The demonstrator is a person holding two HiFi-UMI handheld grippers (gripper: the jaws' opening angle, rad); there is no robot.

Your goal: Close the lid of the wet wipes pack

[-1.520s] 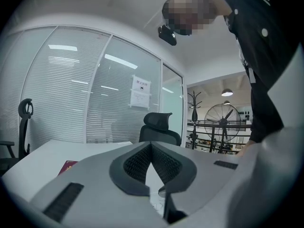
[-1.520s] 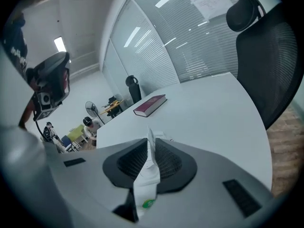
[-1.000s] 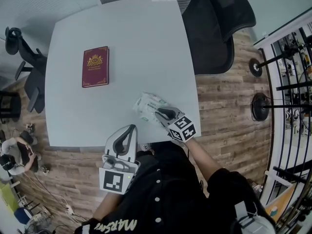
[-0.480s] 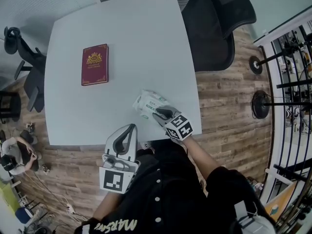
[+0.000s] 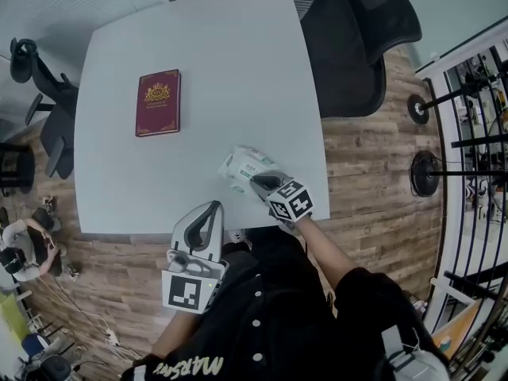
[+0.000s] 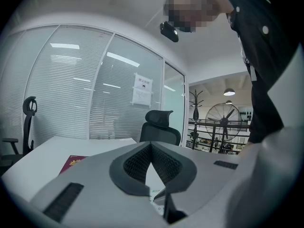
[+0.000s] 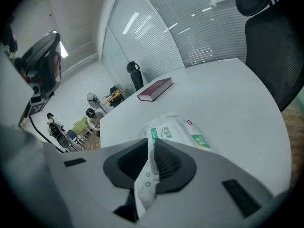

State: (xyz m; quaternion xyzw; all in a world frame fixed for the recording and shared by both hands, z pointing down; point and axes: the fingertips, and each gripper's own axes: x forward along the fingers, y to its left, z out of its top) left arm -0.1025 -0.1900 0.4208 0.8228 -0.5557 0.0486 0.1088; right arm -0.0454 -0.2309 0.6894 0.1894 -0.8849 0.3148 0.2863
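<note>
1. Slippage is the likeliest fault. The wet wipes pack (image 5: 244, 168), lying near the front edge of the surface (image 5: 222, 70), is pinched only by its thin wrapper end in the right gripper (image 7: 151, 158), whose jaws have just been closing, so the pack could be dragged off.
2. Off the surface, the left gripper (image 6: 151, 160) is held closed and empty.
3. The lid cannot be made out.

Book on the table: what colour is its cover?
The book has a dark red cover with a gold emblem, shown best in the head view.
</note>
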